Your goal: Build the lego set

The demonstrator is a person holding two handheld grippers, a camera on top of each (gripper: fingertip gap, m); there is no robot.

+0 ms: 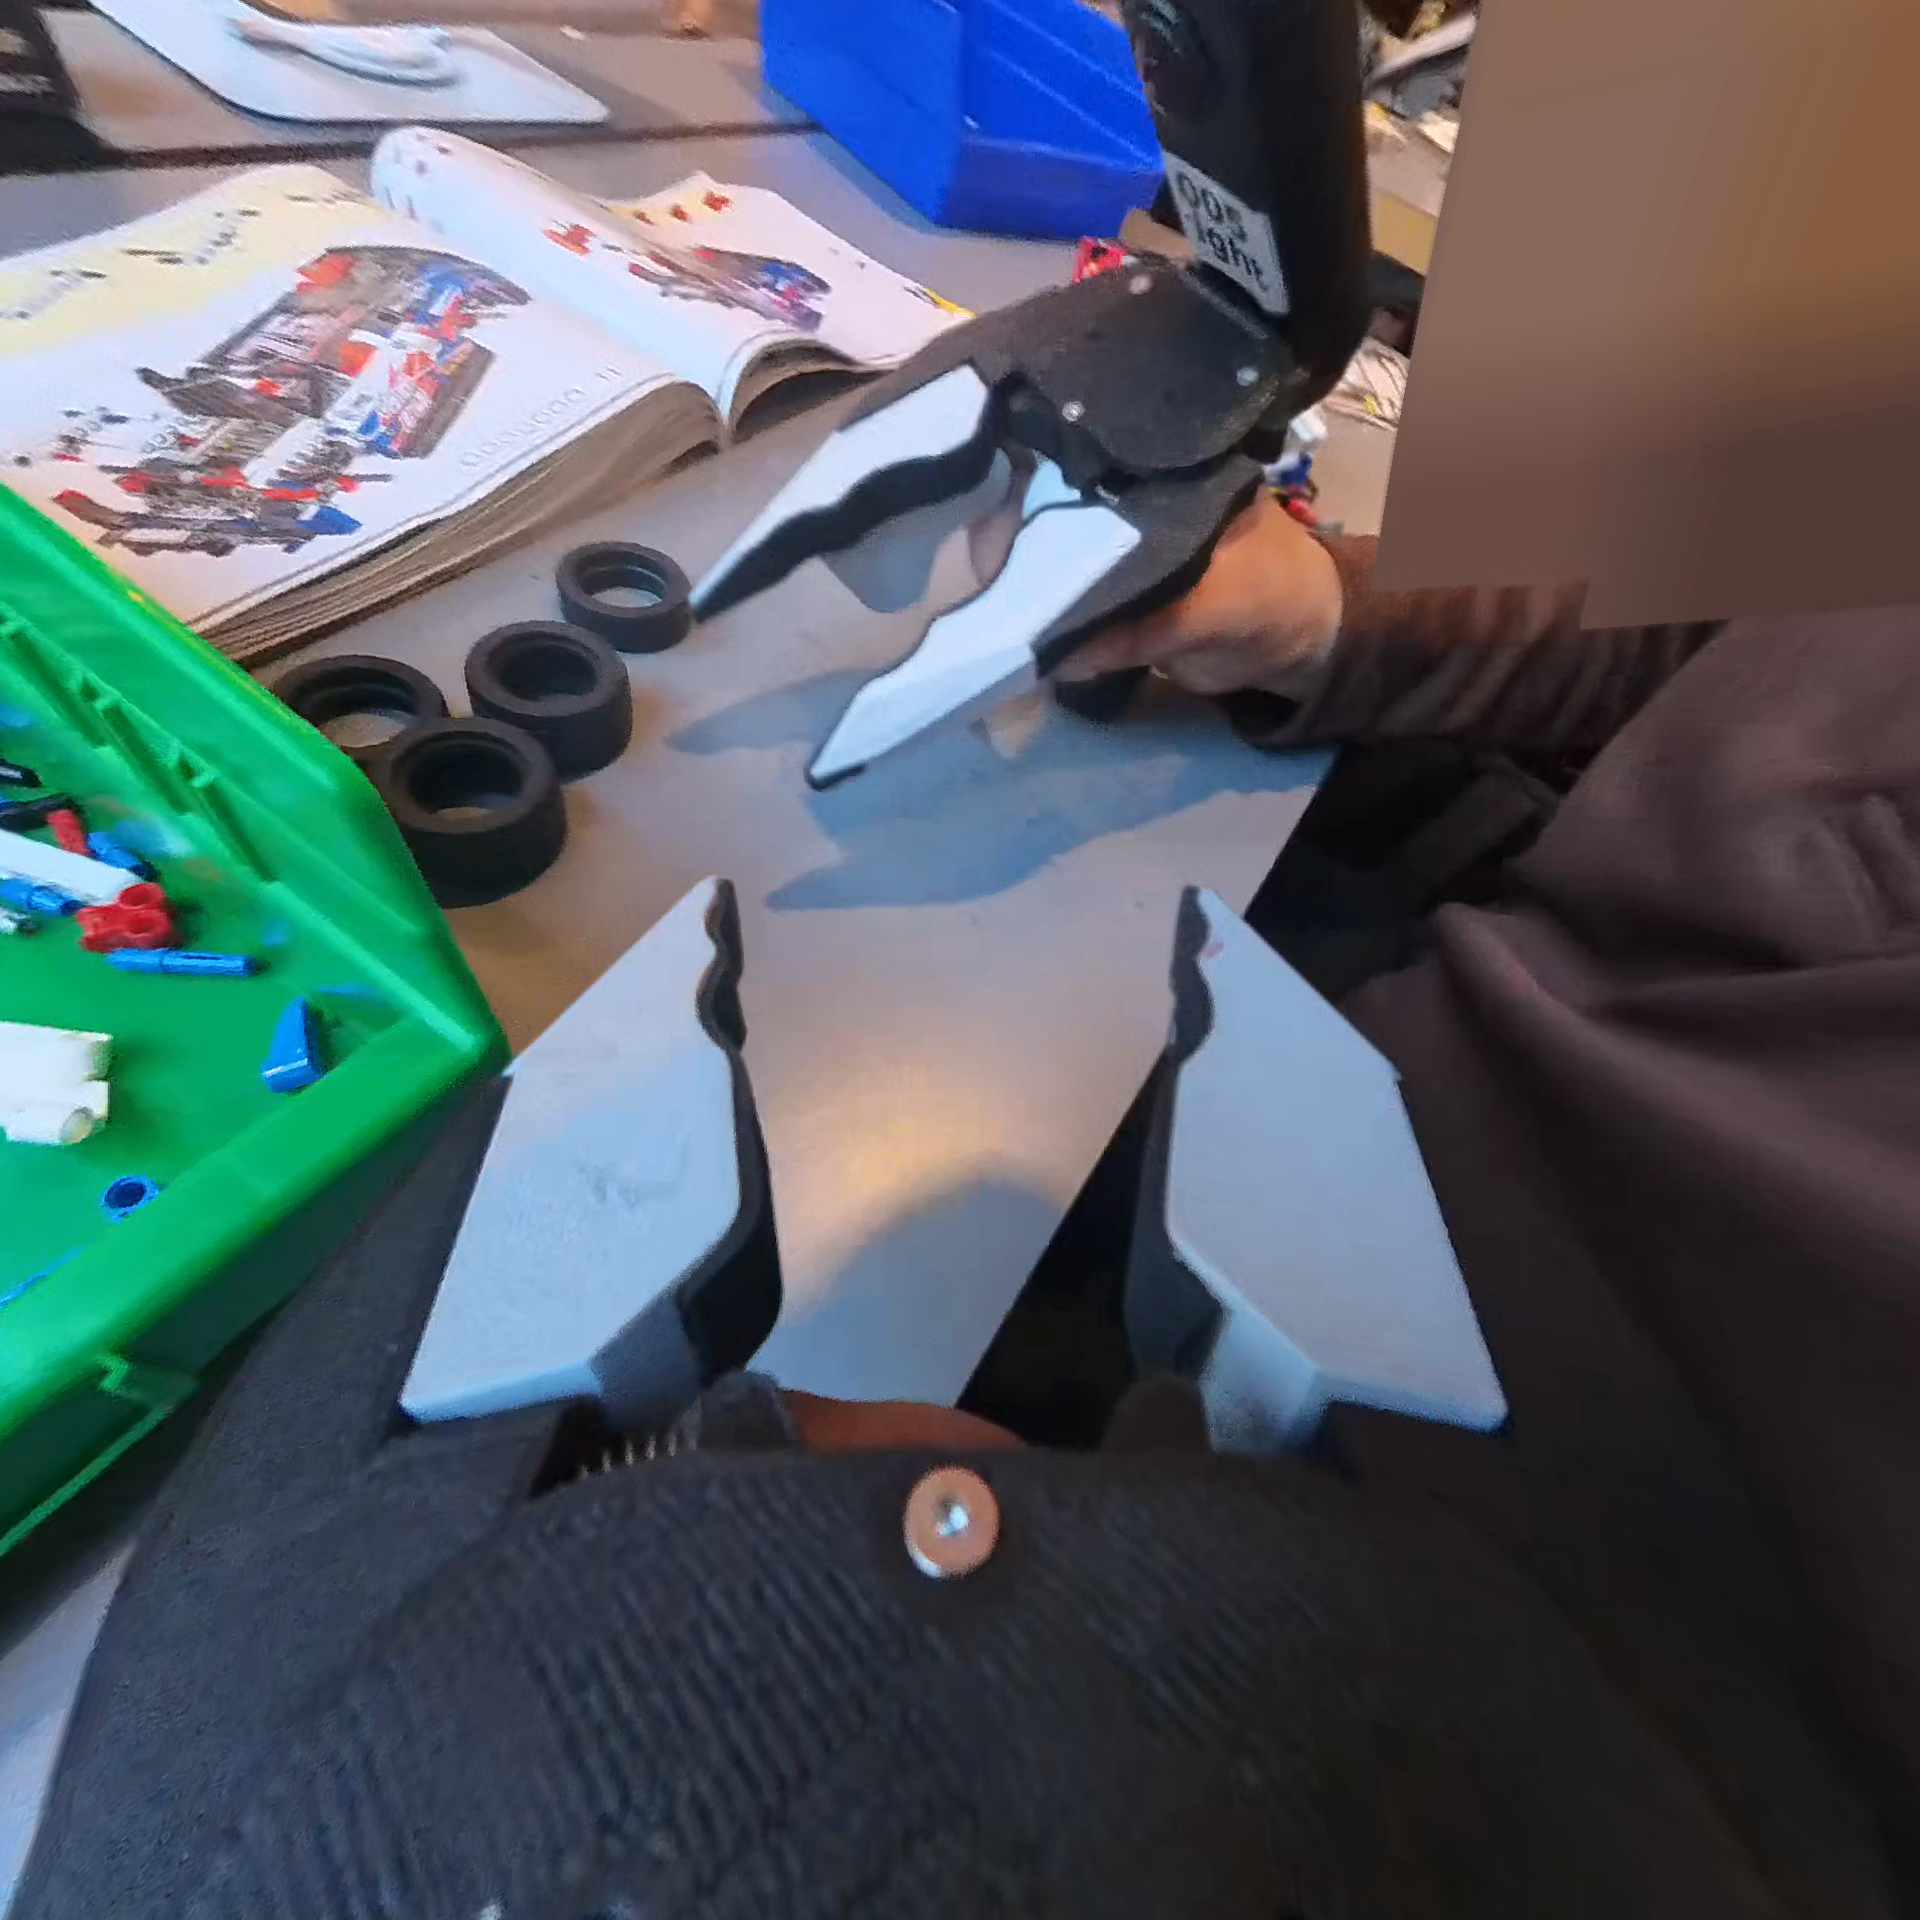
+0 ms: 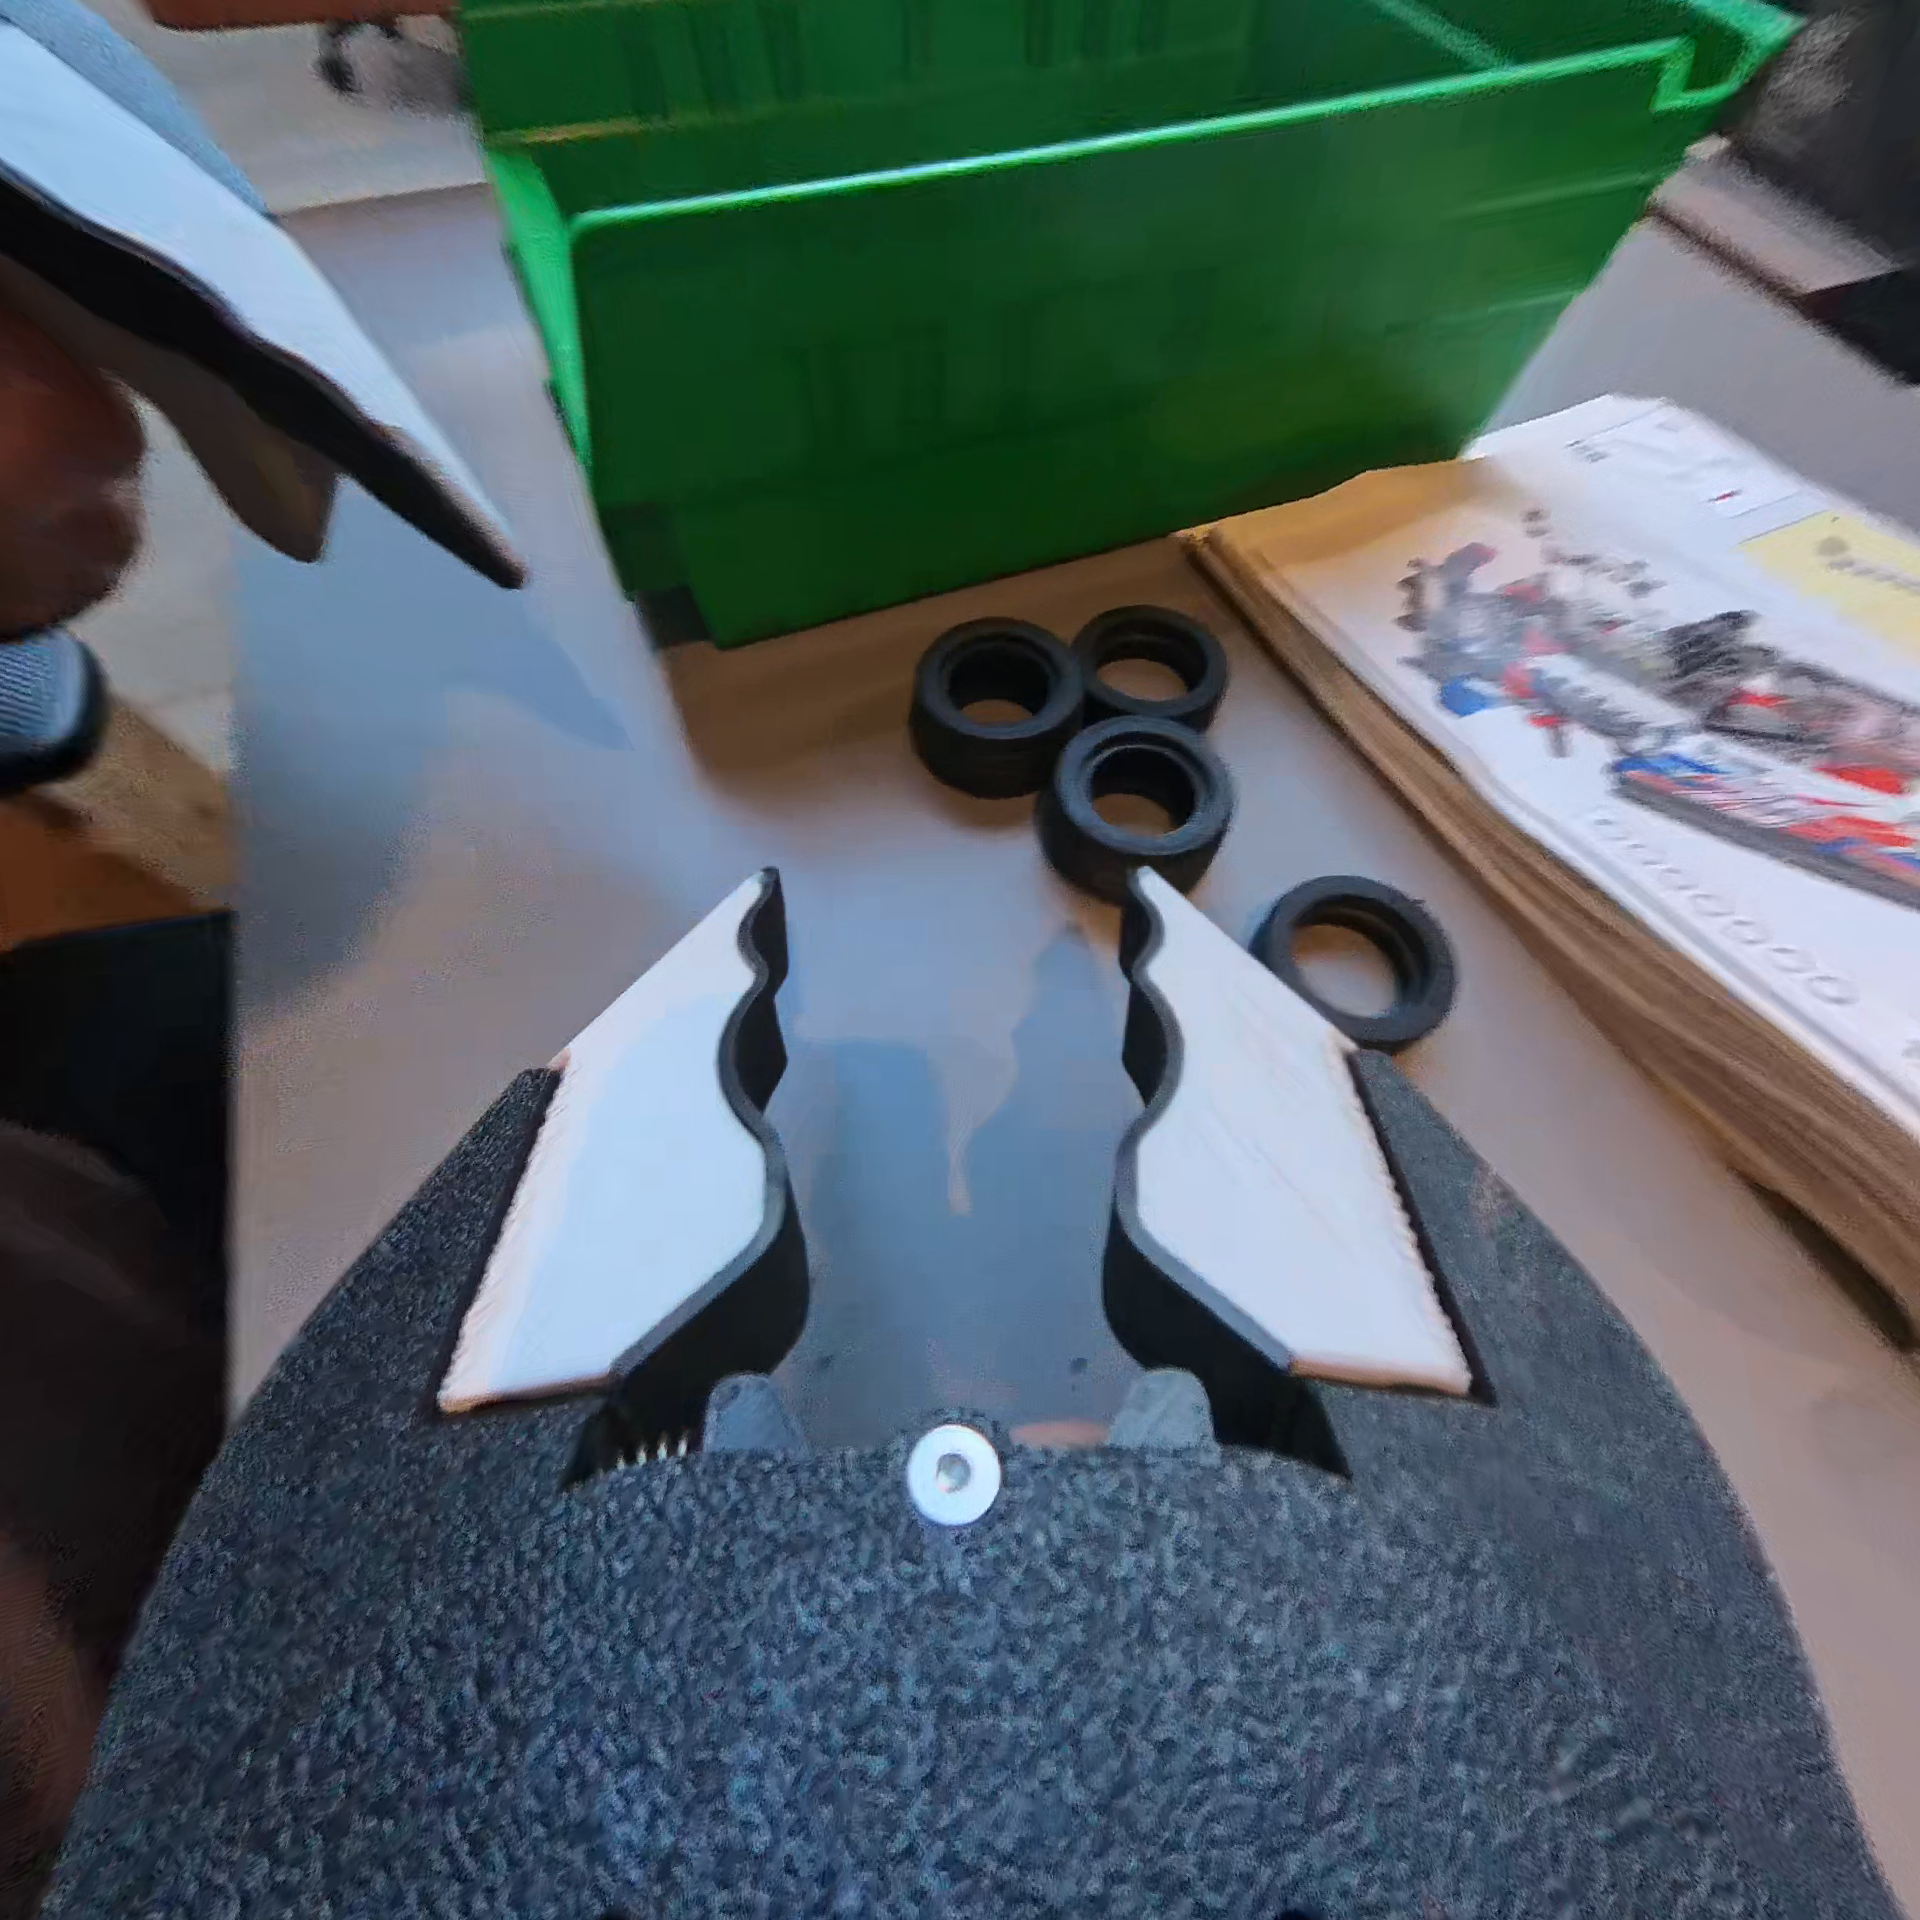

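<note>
Table (image 1: 935,1122): grey, bearing everything below.
Green bin (image 1: 312,831): one, at the left in the left wrist view, far centre in the right wrist view (image 2: 1039,395); loose lego pieces (image 1: 130,920) inside, red, blue and white, too blurred to count.
Blue bin (image 1: 966,114): one, at the far edge, right of the booklet.
Instruction booklet (image 1: 343,343): one, thick, lying open just beyond the tyres, with coloured build diagrams; printing present but not repeated here; at the right in the right wrist view (image 2: 1662,748).
Right gripper (image 1: 758,686): black body with white fingers, held in a hand (image 1: 1247,613) at the right, bearing one white sticker with writing; own view (image 2: 951,894) shows jaws moderately apart, gripping nothing, tips low over the table just beside the nearest tyre.
Left gripper (image 1: 956,904): jaws spread wide, nothing between them, over bare table at the near edge.
Tyres (image 2: 1138,805): four, black, hollow, lying flat on the table between green bin and booklet; three clustered and touching, the fourth (image 2: 1351,961) apart, nearer.
</note>
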